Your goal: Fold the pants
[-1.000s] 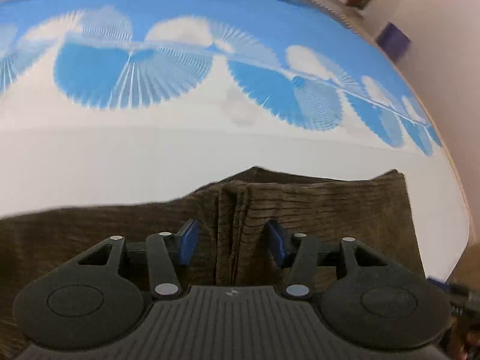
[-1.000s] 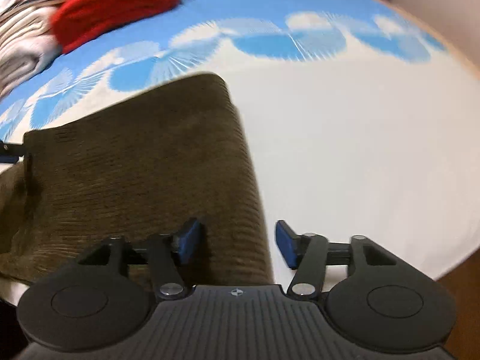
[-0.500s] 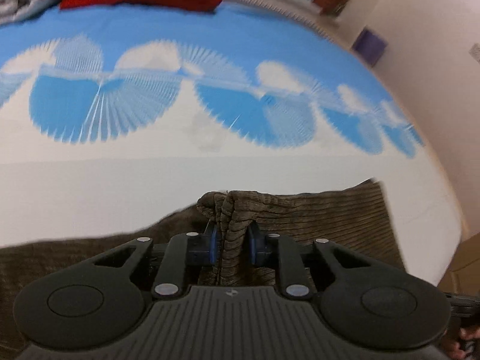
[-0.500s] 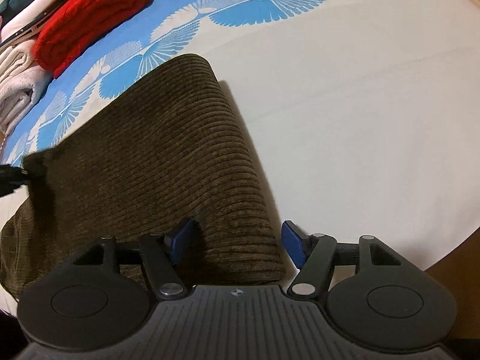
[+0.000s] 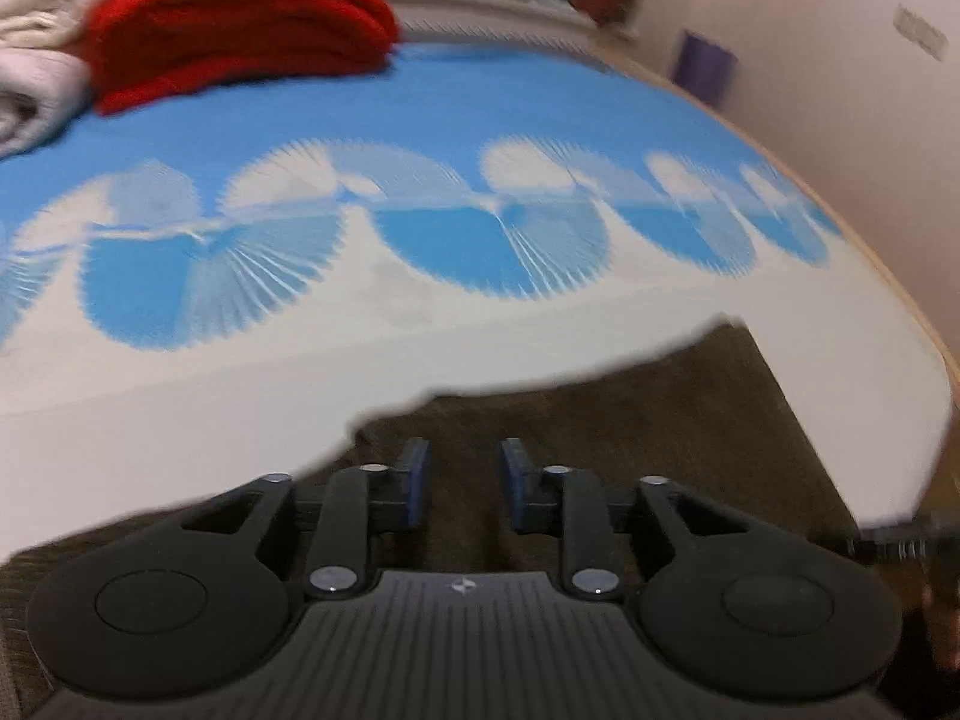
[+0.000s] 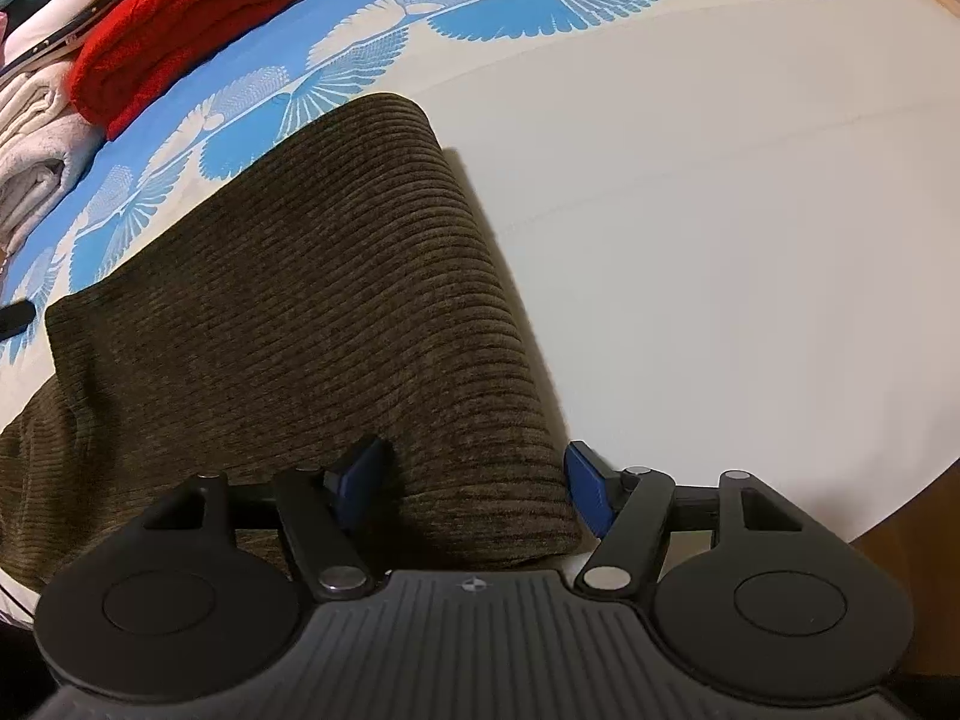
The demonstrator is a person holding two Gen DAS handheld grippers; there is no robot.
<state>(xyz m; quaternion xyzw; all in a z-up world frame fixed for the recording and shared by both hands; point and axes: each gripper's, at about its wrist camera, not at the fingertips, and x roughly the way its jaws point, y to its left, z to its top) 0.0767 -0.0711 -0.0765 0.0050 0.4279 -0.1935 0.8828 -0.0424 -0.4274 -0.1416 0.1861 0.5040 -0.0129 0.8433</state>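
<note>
Lying flat: one pants (image 6: 312, 300), two open hand-held grippers.

Clearance: open bedspread right of pants.
Bare bedspread (image 6: 750, 228) right of pants (image 6: 336, 300); red blanket (image 6: 180, 30) and white towels (image 6: 36, 144) block the far-left edge.

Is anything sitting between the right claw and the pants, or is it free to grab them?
Nothing visible is in the way. The right claw is open with the folded edge of the brown pants already lying between its fingers. The red blanket and the pale towels sit far off at the back of the bed.
</note>
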